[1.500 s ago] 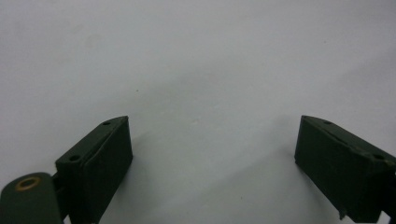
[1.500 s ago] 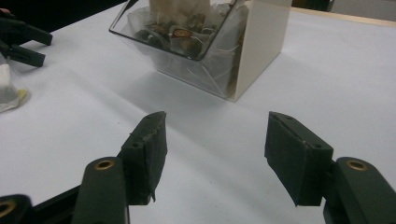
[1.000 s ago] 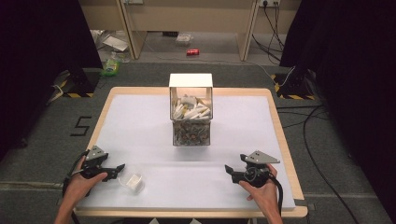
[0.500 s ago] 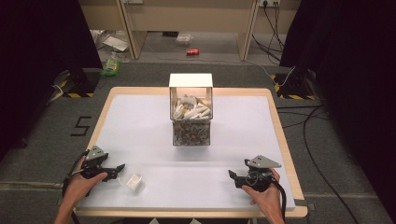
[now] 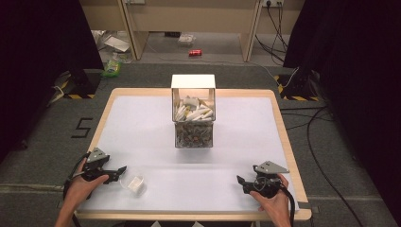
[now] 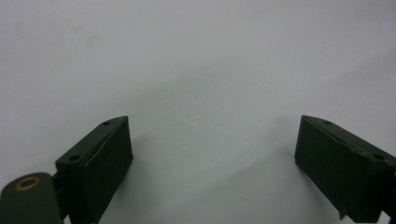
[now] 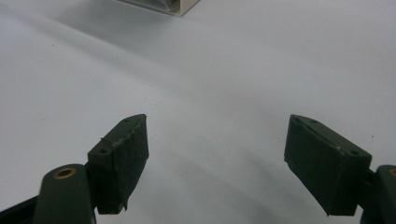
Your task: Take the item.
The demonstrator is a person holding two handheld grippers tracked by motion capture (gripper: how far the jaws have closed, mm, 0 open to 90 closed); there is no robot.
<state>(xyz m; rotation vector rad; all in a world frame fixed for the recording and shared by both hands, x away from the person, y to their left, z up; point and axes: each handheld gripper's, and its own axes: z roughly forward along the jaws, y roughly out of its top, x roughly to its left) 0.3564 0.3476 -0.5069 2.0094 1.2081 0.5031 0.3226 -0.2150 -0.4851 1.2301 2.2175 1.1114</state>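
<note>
White table (image 5: 156, 127) seen from the high view: clear box (image 5: 193, 124) at centre, small white cup (image 5: 135, 183) just beside the left gripper (image 5: 124, 169); right gripper (image 5: 239, 179) near the right edge; a floor mark read "5" (image 5: 82, 127). Left gripper view: jaws stood apart, empty. Right gripper view: jaws apart, empty, box corner (image 7: 161, 6) far ahead.

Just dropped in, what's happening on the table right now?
A person holds a gripper in each hand at the near edge of the table. Both are open and hold nothing. The left gripper sits just short of a small white piece lying on the mat. The right gripper rests at the near right. A clear box of white pieces stands mid-table, untouched.
</note>
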